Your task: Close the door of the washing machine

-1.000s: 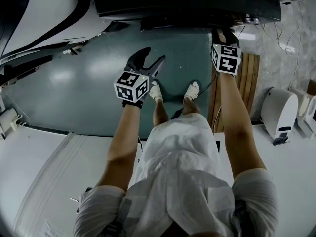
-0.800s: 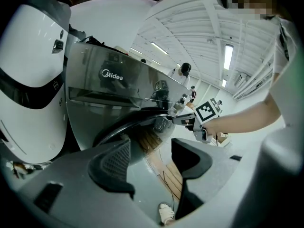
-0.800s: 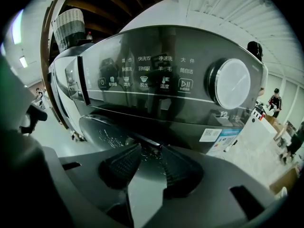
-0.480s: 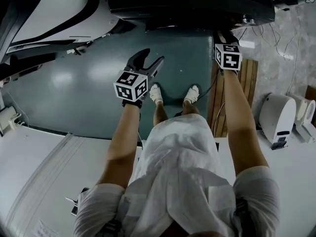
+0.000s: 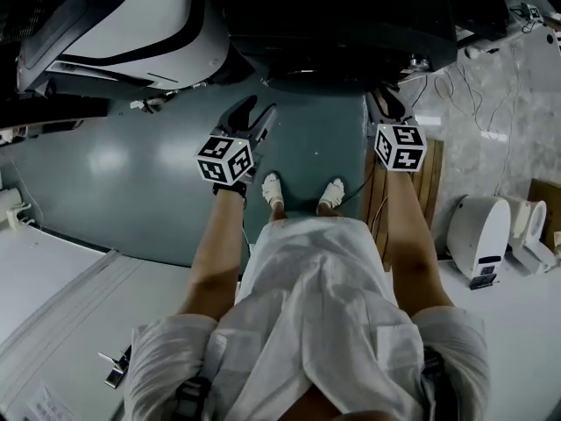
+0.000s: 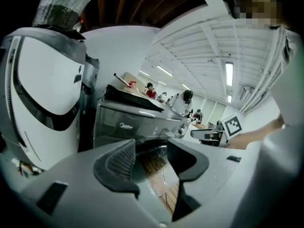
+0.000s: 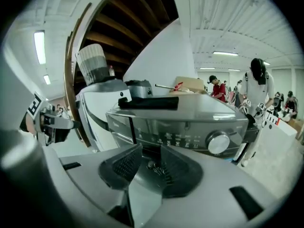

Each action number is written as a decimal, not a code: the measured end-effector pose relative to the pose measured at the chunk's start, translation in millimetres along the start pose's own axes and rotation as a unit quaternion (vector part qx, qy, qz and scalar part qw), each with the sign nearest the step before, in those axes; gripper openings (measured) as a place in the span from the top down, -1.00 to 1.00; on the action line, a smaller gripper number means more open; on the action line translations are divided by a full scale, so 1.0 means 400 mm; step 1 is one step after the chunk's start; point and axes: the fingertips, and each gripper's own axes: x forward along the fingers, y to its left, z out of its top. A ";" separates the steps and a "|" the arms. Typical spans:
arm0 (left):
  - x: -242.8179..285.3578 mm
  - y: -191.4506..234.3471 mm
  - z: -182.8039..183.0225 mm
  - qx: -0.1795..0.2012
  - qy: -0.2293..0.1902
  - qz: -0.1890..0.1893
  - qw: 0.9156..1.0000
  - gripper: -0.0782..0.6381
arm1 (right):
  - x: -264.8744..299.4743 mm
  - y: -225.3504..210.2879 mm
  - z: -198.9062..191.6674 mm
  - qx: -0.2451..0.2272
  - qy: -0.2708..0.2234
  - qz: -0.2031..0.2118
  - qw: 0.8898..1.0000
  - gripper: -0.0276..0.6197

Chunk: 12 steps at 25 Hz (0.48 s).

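The dark grey washing machine (image 5: 351, 16) fills the top of the head view. Its control panel and knob (image 7: 218, 143) face the right gripper view. I cannot make out the door clearly in any view. My left gripper (image 5: 254, 112) hangs over the teal floor in front of the machine's left side. Its jaws are closing, with nothing between them (image 6: 149, 151). At the machine's right front corner is my right gripper (image 5: 386, 102). Its jaws stand a little apart (image 7: 145, 158), framing a grey metal part with a small latch, and I cannot tell if the pads touch it.
A tall white appliance (image 5: 131, 24) stands left of the machine. A wooden pallet (image 5: 429, 182) lies on the floor at the right, with white devices (image 5: 478, 235) beyond it. Several people (image 7: 259, 84) stand in the background. The person's feet (image 5: 273, 187) are on the teal floor.
Both grippers have risen in front of the machine. The left jaws stand narrower than before. The head view has tipped forward, so more of the machine and white appliance shows.
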 end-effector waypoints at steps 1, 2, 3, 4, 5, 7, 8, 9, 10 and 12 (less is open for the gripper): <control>-0.023 -0.001 0.025 -0.002 -0.015 0.004 1.000 0.21 | -0.032 0.013 0.029 0.003 -0.017 0.004 1.000 0.47; -0.048 -0.002 0.051 -0.002 -0.031 0.008 0.999 0.25 | -0.065 0.027 0.058 0.004 -0.034 0.009 0.999 0.47; -0.076 -0.003 0.077 -0.001 -0.047 0.013 0.999 0.30 | -0.098 0.040 0.086 0.004 -0.051 0.014 0.999 0.48; -0.105 -0.006 0.103 0.000 -0.064 0.019 0.998 0.33 | -0.133 0.054 0.115 0.004 -0.068 0.021 0.997 0.48; -0.134 -0.009 0.127 0.002 -0.079 0.024 0.997 0.38 | -0.168 0.066 0.143 0.003 -0.085 0.027 0.996 0.48; -0.186 -0.019 0.170 0.006 -0.105 0.031 0.994 0.47 | -0.238 0.088 0.199 -0.001 -0.120 0.040 0.992 0.50; -0.211 -0.026 0.190 0.010 -0.115 0.033 0.993 0.49 | -0.271 0.099 0.226 -0.006 -0.137 0.046 0.990 0.53; -0.234 -0.032 0.209 0.016 -0.124 0.035 0.992 0.53 | -0.302 0.109 0.252 -0.012 -0.153 0.051 0.987 0.56; -0.257 -0.038 0.228 0.024 -0.132 0.037 0.990 0.56 | -0.333 0.118 0.278 -0.018 -0.169 0.056 0.984 0.59; -0.300 -0.052 0.263 0.042 -0.148 0.040 0.987 0.59 | -0.390 0.133 0.321 -0.031 -0.197 0.062 0.978 0.64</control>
